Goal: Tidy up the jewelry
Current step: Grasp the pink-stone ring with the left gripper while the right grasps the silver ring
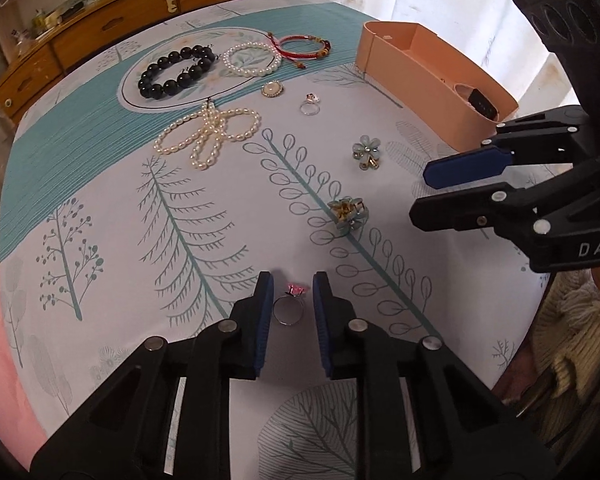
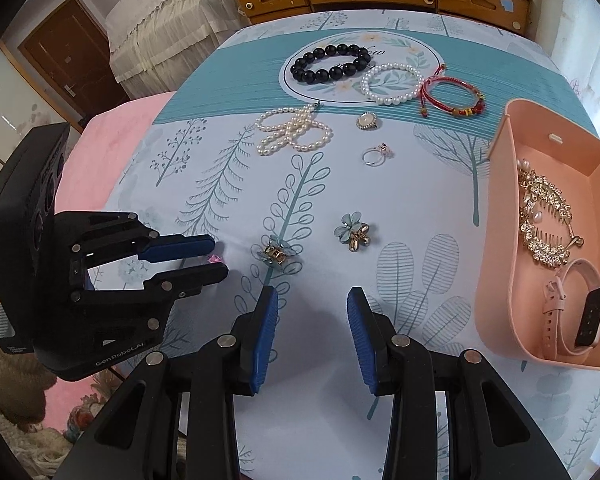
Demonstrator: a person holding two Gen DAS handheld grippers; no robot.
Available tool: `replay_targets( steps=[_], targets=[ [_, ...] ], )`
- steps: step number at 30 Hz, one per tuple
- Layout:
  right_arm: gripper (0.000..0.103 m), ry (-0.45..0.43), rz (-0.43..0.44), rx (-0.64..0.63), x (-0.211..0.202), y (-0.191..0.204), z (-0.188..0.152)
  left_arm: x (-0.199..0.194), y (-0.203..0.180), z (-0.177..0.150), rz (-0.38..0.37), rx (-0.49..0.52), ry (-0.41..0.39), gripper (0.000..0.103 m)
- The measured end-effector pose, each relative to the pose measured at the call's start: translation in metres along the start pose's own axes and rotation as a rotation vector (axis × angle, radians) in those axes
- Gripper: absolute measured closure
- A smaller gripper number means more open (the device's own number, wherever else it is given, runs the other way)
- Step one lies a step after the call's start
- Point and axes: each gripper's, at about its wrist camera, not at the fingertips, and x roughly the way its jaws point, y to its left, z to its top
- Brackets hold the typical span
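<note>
My left gripper brackets the pink-stoned ring low in the frame – pads apart, not pressing it. My right gripper hangs apart over bare tablecloth – nothing between. Peach tray sits at right edge.

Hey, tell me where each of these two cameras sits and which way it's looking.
Left wrist: on the left gripper, angled down at a pink-stone ring between its fingers; right gripper shows at the right.
Right wrist: on the right gripper, angled down over bare tablecloth; left gripper shows at the left.
Shared: black bead bracelet, flower clips, pink tray.
</note>
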Motion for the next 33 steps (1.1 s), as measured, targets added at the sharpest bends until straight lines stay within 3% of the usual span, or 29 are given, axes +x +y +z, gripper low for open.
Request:
replay_targets(
  steps=[7,14,25,33],
  targets=[
    [0.066,0.01,0.01,0.003,0.006,-0.002,0.002,0.001,0.0,0.001,-0.012,0.05,0.017,0.086],
    [0.066,0.014,0.016,0.009,0.008,-0.005,0.003,0.0,0.006,0.001,-0.039,0.028,0.021,0.093],
    [0.066,-0.049,0.005,0.033,-0.005,-0.01,0.01,-0.007,0.04,0.016,-0.023,-0.248,-0.024,0.096],
    [0.068,-0.122,-0.047,0.043,-0.006,-0.022,0.054,-0.012,0.056,0.029,-0.007,-0.379,-0.082,0.096]
  ],
)
